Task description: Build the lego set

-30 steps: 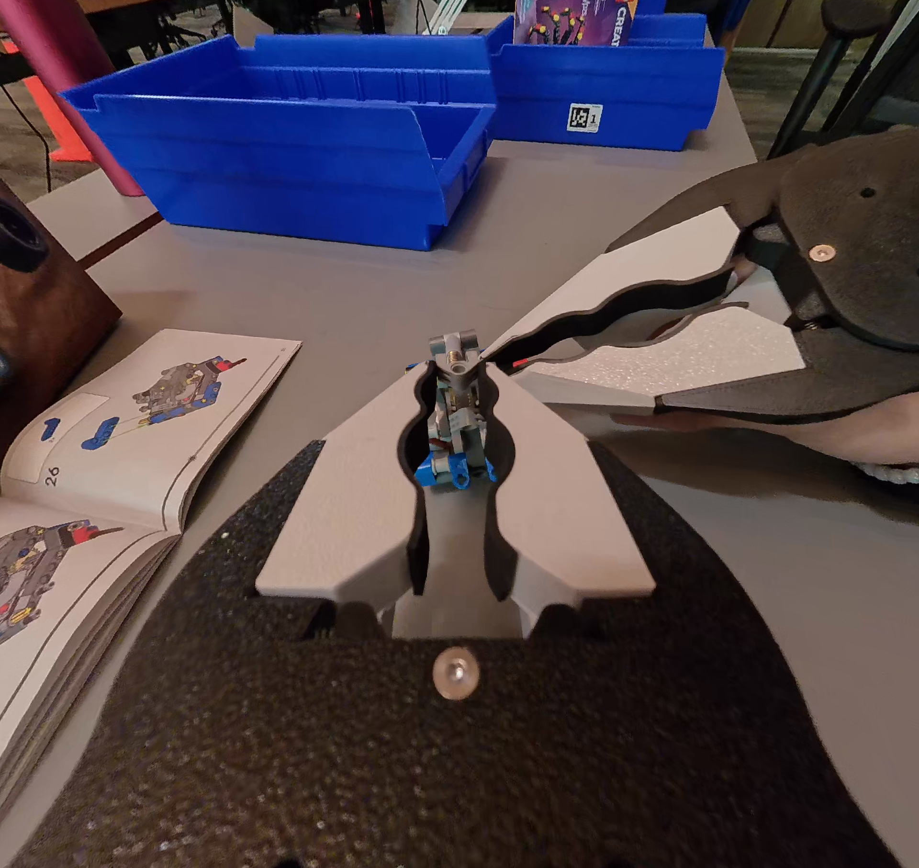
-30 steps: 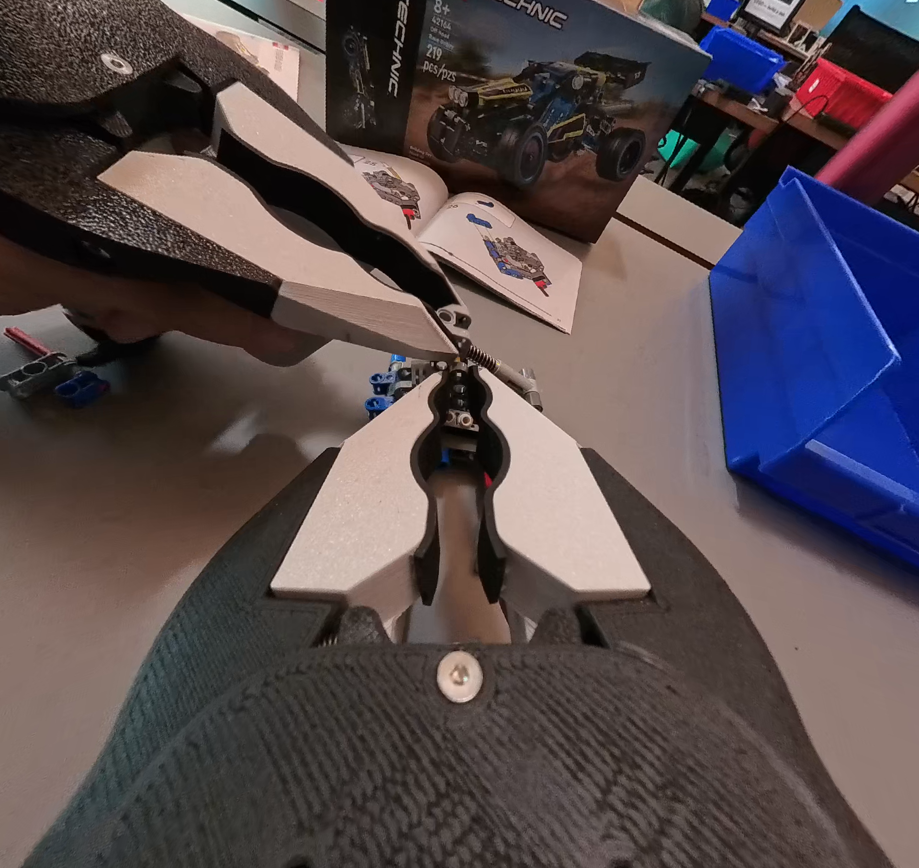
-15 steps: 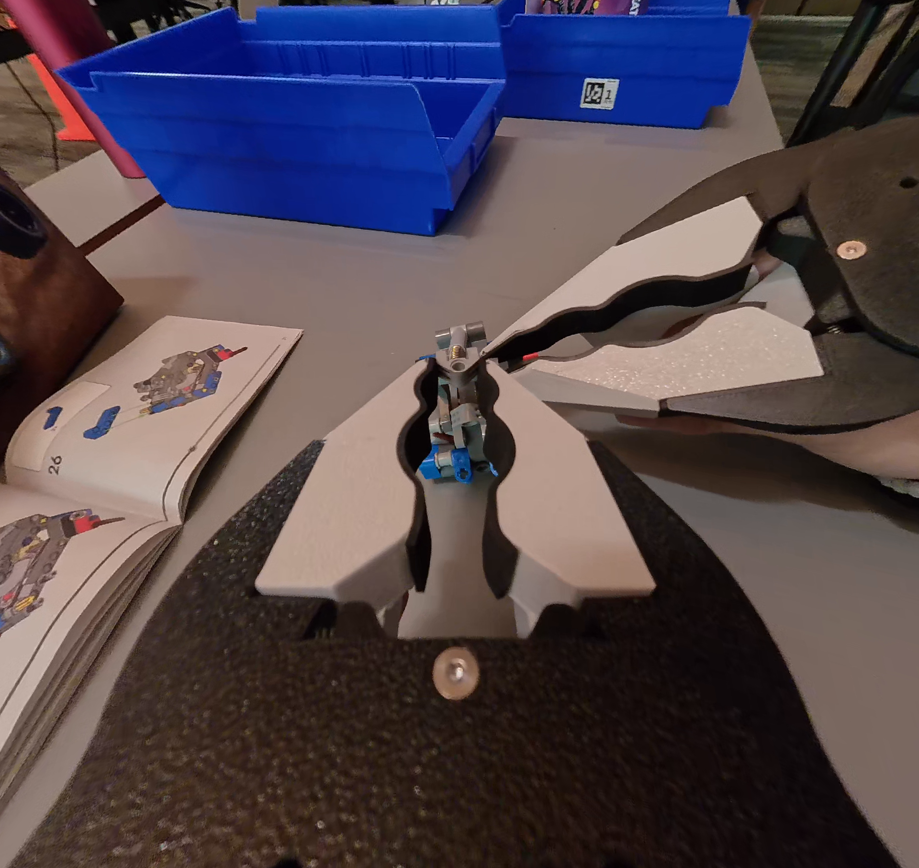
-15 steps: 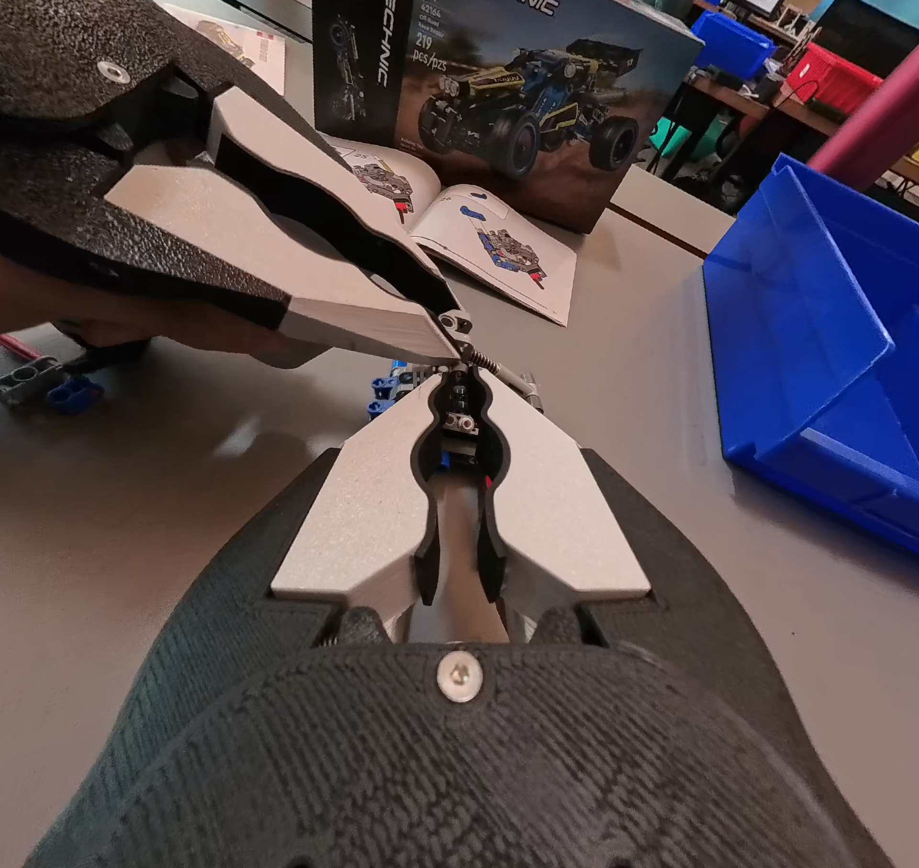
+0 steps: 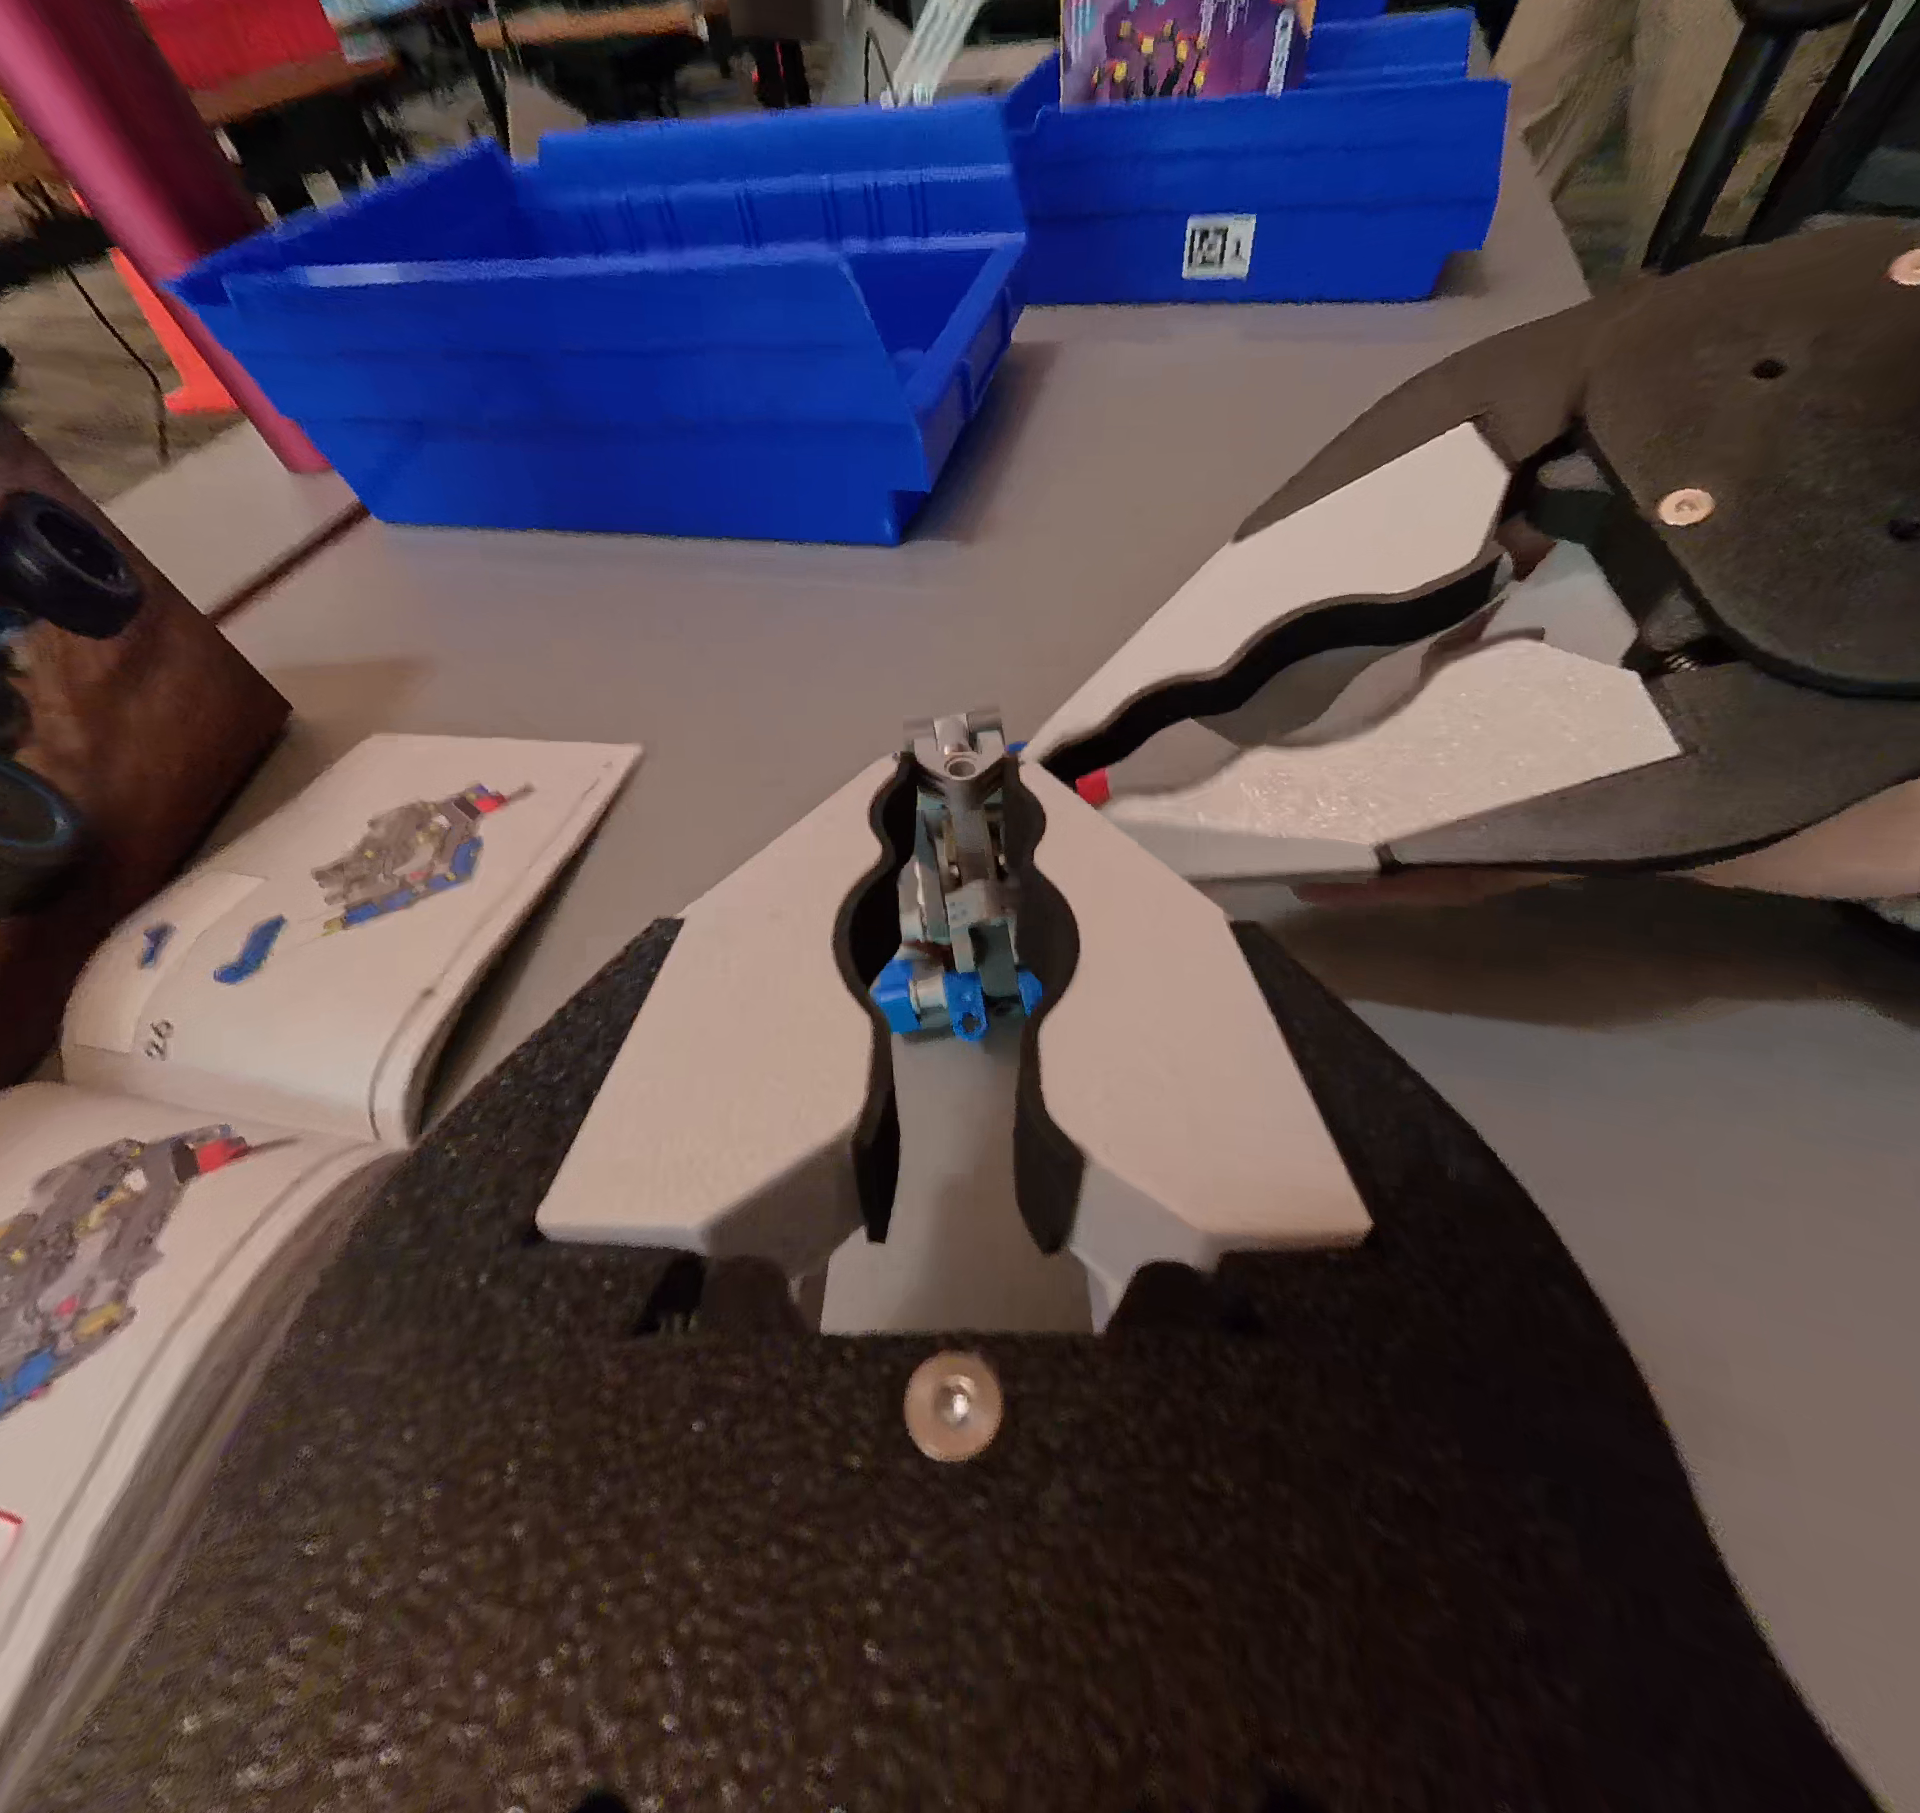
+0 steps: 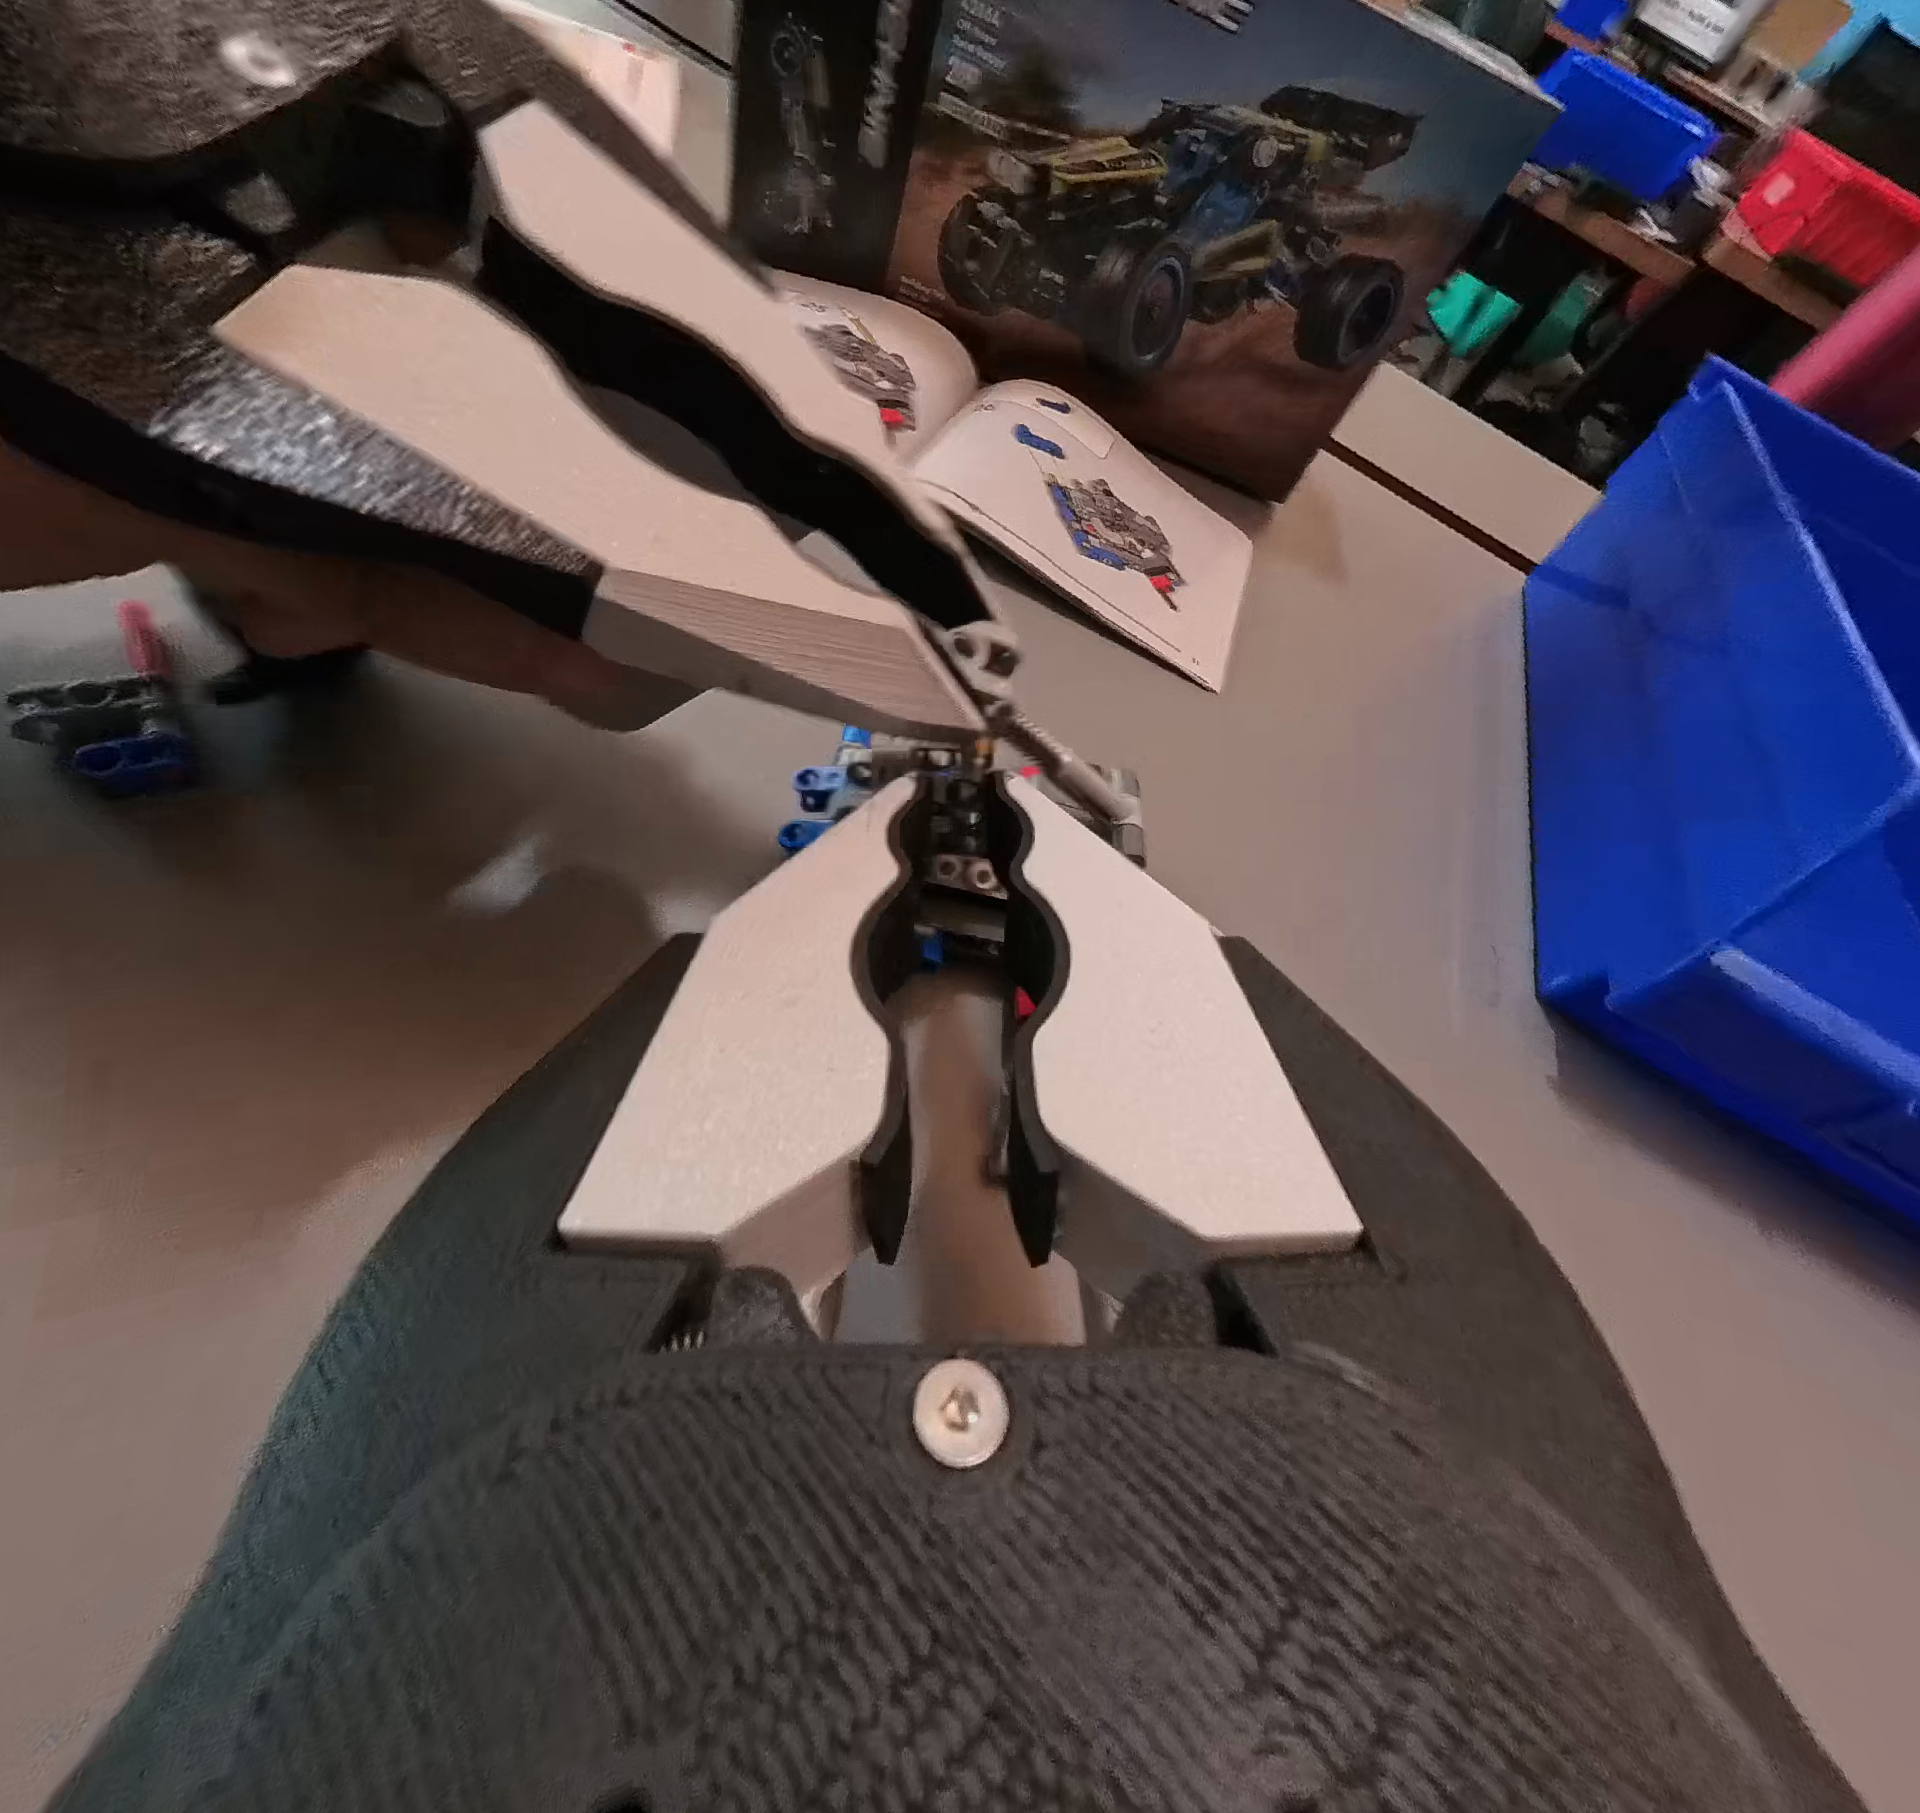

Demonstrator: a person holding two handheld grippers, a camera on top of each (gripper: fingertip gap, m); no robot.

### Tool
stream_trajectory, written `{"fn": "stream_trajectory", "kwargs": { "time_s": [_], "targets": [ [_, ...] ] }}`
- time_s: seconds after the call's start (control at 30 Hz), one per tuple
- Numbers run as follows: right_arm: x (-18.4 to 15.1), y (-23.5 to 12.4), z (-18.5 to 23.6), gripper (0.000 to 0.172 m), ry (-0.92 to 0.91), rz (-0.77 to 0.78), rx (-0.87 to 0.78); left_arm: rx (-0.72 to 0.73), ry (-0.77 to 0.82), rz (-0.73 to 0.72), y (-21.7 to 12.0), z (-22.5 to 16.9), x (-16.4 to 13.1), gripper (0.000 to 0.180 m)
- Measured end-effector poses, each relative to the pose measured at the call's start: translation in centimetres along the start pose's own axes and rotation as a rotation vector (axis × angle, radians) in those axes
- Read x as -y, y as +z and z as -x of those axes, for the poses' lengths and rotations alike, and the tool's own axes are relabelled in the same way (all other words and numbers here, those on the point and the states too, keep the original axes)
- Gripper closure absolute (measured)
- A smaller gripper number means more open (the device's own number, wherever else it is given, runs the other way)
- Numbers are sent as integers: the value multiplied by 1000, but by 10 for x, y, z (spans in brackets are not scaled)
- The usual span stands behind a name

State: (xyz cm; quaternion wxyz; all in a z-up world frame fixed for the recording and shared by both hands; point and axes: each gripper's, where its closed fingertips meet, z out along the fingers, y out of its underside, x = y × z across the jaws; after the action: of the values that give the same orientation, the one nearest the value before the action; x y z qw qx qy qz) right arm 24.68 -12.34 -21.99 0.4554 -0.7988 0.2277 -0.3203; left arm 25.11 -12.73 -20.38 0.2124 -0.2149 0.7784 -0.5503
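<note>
A: Item 1, left gripper [image 5: 958,776]?
B: Fingers pinched on a small brick assembly [image 5: 961,890], grey beams w/ blue connectors at the near end. Pads press its sides; grey end pokes out just past the tips.

A: Item 2, right gripper [image 6: 956,787]?
B: Comes in from the right, tips meeting the left's tips at the same assembly. Narrow slot between its fingers, dark grey parts sit in it; a red pin end [image 5: 1091,784] shows at its tip in the left view. Looks nipped on the assembly, but pad contact isn't fully clear.

A: Handling?
B: Judgement only: light, rigid plastic, smooth so a bit slippery. Friction-fit joints, so prob. pops apart if twisted or squeezed hard. A spring shock absorber [image 6: 1049,740] runs off diagonally from the left tips, the one compliant bit. Best hold: flat sides of the grey beams, not the spring or pin ends.

A: Position?
B: Assembly held just above the grey table [image 5: 727,641], between both tip pairs, in the middle.

A: Surroundings?
B: Open instruction booklet [image 5: 343,922] to the left; blue bins [image 5: 623,392] beyond; set box [image 6: 1143,174] behind the booklet; loose grey/blue piece w/ red pin [image 6: 104,724] on the table under the left gripper's body.
</note>
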Motion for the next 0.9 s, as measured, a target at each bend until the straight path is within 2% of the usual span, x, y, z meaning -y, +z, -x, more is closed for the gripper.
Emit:
{"fn": "stream_trajectory", "kwargs": {
  "time_s": [0.13, 0.23, 0.37, 0.43, 0.5, 0.63, 0.73, 0.9],
  "targets": [
    [1, -5, 15, 138, -30, 0, 178, 0, 128, -82, -7, 2, 11, 168],
    [5, -19, 9, 144, -65, -36, 289, -20, 181, -112, -9, 1, 13, 168],
    [8, -13, -17, 151, -205, -85, 266, -53, 202, -133, -9, 0, 13, 168],
    [13, -6, -11, 147, -337, -124, 295, -62, 210, -141, -9, 0, 15, 168],
    [21, 0, -9, 150, -428, -158, 277, -76, 209, -148, -10, 0, 15, 168],
    [26, 3, 4, 150, -437, -200, 407, -119, 207, -170, -12, -1, 16, 168],
    [32, 3, 4, 149, -436, -249, 400, -134, 158, -177, -13, 2, 17, 168],
    [28, 10, -2, 161, -468, -261, 245, -162, 10, -97, -9, 8, 11, 168]
  ]
}}
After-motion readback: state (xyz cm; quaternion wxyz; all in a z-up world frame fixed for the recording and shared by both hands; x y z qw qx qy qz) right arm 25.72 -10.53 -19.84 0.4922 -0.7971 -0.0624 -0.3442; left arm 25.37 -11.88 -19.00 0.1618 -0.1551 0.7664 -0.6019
